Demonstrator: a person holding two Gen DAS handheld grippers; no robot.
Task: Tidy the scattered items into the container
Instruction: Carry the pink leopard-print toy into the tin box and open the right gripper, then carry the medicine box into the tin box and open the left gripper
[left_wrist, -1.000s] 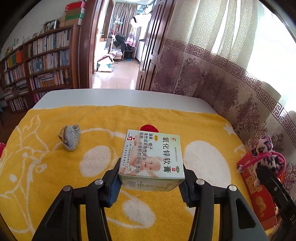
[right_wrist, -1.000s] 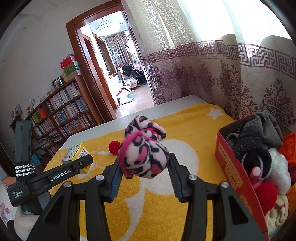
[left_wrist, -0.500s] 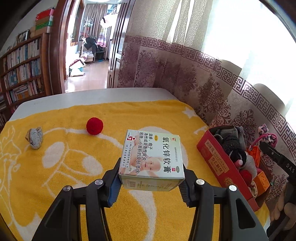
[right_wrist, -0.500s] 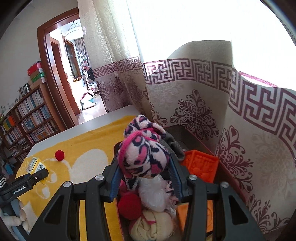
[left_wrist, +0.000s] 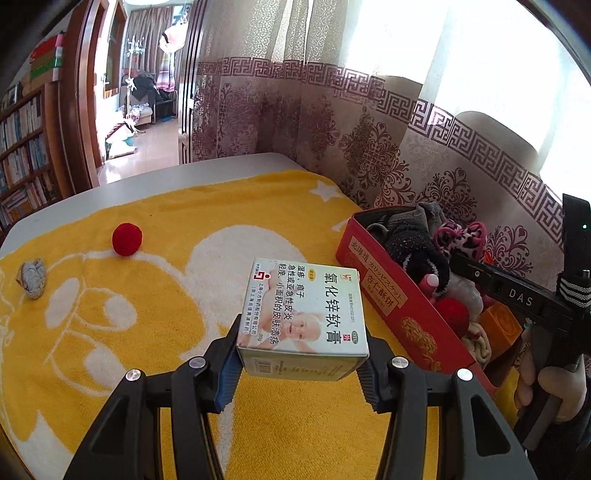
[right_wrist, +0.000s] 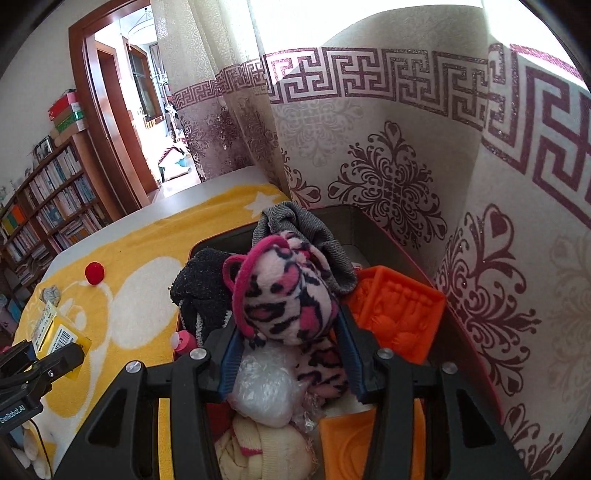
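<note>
My left gripper (left_wrist: 301, 363) is shut on a white ointment box (left_wrist: 303, 317) and holds it above the yellow towel, just left of the red container (left_wrist: 399, 306). My right gripper (right_wrist: 288, 354) is shut on a pink leopard-print plush (right_wrist: 284, 295) and holds it over the container's contents; the plush also shows in the left wrist view (left_wrist: 460, 236). The container (right_wrist: 461, 317) holds socks, orange blocks, a red ball and other soft items. A red pom-pom (left_wrist: 126, 239) and a grey crumpled item (left_wrist: 32, 277) lie on the towel at the far left.
The yellow towel (left_wrist: 147, 332) covers a white table. A patterned curtain (left_wrist: 369, 147) hangs right behind the container. A bookshelf and an open doorway stand beyond the table's far edge. My left gripper with the box shows at the left in the right wrist view (right_wrist: 48, 354).
My left gripper has carried the box right, close to the container. My right gripper has lowered the plush over the container's contents.
</note>
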